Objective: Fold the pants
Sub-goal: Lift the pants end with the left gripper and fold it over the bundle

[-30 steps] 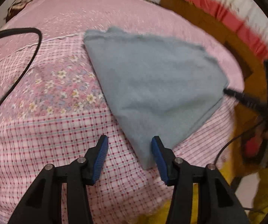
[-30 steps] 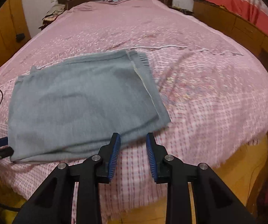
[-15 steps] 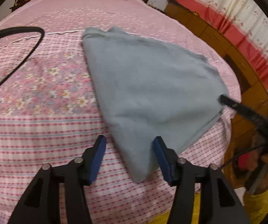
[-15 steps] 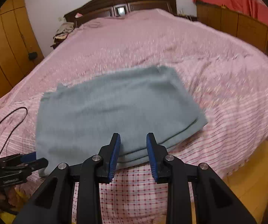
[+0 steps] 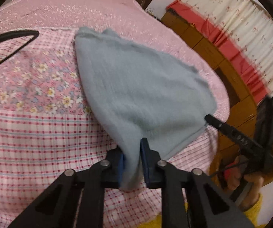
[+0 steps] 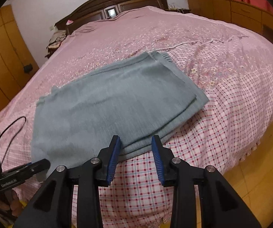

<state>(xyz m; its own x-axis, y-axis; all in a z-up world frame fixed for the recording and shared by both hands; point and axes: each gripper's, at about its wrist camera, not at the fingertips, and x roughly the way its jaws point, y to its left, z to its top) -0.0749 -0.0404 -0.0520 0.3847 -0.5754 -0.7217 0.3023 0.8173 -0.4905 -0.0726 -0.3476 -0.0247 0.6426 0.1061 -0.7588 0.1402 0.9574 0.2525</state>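
The grey-blue pants (image 5: 142, 87) lie folded into a flat stack on the pink bedspread (image 5: 31, 123), near the bed's front edge. My left gripper (image 5: 131, 157) is shut on the near left corner of the pants, with cloth bunched between its blue pads. In the right wrist view the pants (image 6: 113, 102) show layered edges at the front right. My right gripper (image 6: 136, 146) is open, its fingertips just at the near edge of the stack, holding nothing. The left gripper (image 6: 35, 166) shows at that view's lower left.
A black cable (image 5: 12, 38) lies on the bed left of the pants. Wooden cabinets (image 6: 237, 15) stand to the right, a wooden wardrobe (image 6: 1, 66) to the left, the headboard (image 6: 115, 5) at the far end. Wooden floor (image 6: 260, 161) lies below the bed edge.
My left gripper has closed on the near corner of the pants; it was open around it before. My right gripper has moved to the front edge of the stack and stays open.
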